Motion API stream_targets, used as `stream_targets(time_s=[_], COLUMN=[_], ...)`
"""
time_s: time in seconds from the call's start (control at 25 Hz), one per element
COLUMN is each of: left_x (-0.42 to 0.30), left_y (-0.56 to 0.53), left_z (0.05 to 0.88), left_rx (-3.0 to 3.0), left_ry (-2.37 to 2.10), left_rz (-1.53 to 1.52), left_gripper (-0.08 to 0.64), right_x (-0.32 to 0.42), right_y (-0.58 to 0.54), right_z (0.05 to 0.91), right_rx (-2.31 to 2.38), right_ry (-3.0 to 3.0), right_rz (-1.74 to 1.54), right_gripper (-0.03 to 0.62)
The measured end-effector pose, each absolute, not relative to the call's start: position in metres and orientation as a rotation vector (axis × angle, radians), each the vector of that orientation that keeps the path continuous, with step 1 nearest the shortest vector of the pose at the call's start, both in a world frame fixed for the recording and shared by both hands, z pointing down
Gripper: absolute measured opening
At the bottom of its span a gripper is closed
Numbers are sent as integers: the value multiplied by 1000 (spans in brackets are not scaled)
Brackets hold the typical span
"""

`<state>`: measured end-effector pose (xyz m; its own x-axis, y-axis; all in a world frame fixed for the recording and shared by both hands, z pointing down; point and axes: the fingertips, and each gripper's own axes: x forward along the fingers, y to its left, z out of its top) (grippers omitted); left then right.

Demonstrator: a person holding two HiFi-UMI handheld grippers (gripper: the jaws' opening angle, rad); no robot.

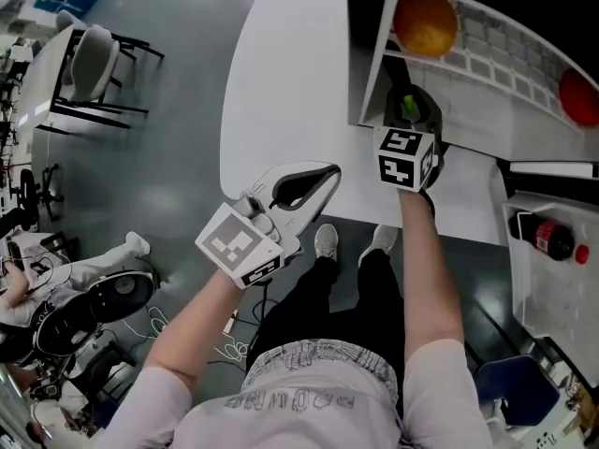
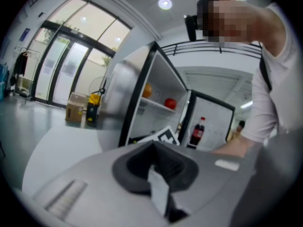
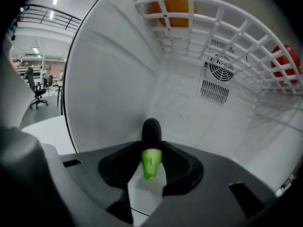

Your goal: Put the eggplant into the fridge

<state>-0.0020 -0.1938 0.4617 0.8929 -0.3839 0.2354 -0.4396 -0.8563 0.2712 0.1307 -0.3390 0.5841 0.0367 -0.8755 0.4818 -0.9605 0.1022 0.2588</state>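
Note:
A dark eggplant [image 3: 152, 132] with a green stem [image 3: 151, 163] pokes out from between the jaws of my right gripper [image 3: 151, 151], which is shut on it. That gripper [image 1: 410, 108] reaches into the open fridge [image 1: 487, 110], under the white wire shelf [image 3: 227, 20]; only the green stem [image 1: 408, 108] shows from above. The left gripper [image 1: 328, 172] hovers over the near edge of the white table [image 1: 281, 73], apart from the fridge. Its jaws meet at the tip with nothing between them [image 2: 158, 170].
An orange [image 1: 426, 21] and a red fruit [image 1: 580, 96] lie on the wire shelf. A cola bottle [image 1: 547, 239] stands in the fridge door at the right. A round vent [image 3: 218, 70] is on the fridge's back wall. Chairs [image 1: 89, 64] stand far left.

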Motion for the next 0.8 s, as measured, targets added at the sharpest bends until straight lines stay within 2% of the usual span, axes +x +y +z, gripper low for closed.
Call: stream_targets(time_s=[0.64,0.8], left_x=[1,2], left_y=[-188,-187], left_z=[464,464], left_rx=[2719,2716], left_ry=[-621,-627], left_rz=[246,245], left_gripper=[8,8], right_x=[117,114], right_y=[-352,-352], right_z=[605,608], right_rx=[1678,1645], right_ry=[-1868,-1891], right_rz=[265,287], right_gripper=[149,193])
